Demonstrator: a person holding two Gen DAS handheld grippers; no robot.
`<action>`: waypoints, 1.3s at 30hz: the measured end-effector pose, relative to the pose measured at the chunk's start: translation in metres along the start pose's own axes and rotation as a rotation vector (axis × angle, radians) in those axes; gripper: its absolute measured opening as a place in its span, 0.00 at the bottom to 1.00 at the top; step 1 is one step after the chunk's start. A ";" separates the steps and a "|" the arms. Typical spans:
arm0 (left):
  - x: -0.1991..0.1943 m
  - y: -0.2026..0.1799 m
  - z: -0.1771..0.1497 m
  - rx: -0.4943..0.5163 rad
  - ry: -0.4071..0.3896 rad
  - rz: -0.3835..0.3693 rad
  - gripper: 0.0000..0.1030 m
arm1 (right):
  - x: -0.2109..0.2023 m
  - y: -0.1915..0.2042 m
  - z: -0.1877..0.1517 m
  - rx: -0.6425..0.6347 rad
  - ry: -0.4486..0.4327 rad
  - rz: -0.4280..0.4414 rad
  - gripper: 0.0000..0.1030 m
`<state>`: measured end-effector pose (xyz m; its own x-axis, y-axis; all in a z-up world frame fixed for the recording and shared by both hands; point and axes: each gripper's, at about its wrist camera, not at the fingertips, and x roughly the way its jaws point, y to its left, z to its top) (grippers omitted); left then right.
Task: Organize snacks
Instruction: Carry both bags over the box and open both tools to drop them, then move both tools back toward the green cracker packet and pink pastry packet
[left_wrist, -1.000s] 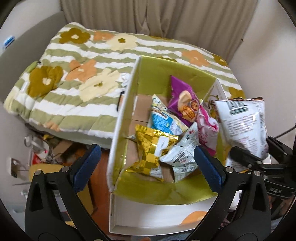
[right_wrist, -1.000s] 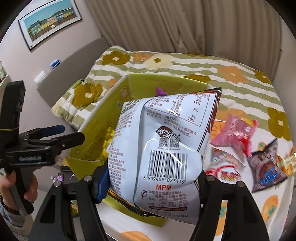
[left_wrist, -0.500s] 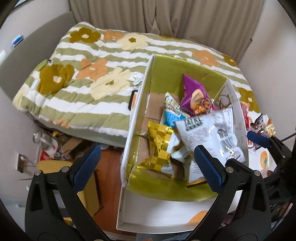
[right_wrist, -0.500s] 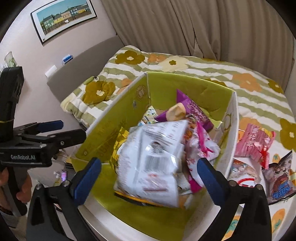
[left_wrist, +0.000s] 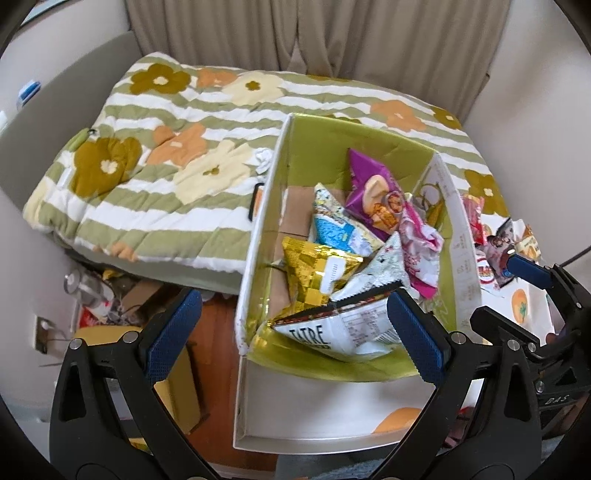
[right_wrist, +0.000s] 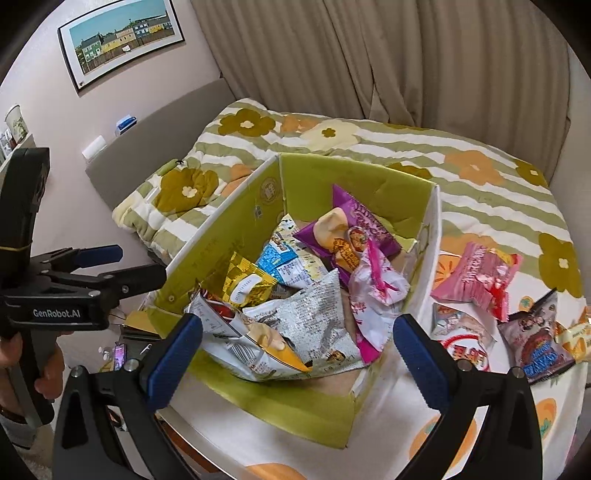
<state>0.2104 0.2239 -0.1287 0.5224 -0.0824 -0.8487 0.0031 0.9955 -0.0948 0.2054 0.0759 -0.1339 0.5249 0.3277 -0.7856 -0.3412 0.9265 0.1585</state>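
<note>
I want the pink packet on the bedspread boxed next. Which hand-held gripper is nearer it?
Right hand-held gripper: the pink packet lies just beyond its right finger. The left hand-held gripper sits across the box.

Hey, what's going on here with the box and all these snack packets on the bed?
A person with a gripper in each hand is sorting snack packets into a green-lined cardboard box on the bed. The right gripper has just opened and dropped a white chip bag into the box; its fingers are wide apart with nothing between them. The left gripper hangs open and empty at the box's near left corner. Several packets, among them a pink one, lie on the bedcover right of the box.
</note>
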 end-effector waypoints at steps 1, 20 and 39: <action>-0.001 -0.003 0.001 0.005 -0.001 -0.003 0.97 | -0.002 0.000 -0.001 0.003 0.000 -0.012 1.00; -0.024 -0.183 -0.057 0.264 -0.009 -0.177 0.97 | -0.128 -0.116 -0.060 0.082 -0.061 -0.171 1.00; 0.052 -0.382 -0.171 0.566 0.250 -0.231 0.97 | -0.182 -0.257 -0.159 0.109 0.042 -0.188 1.00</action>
<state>0.0904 -0.1688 -0.2254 0.2411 -0.2376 -0.9410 0.5748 0.8162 -0.0589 0.0735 -0.2509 -0.1273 0.5373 0.1415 -0.8315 -0.1528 0.9858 0.0691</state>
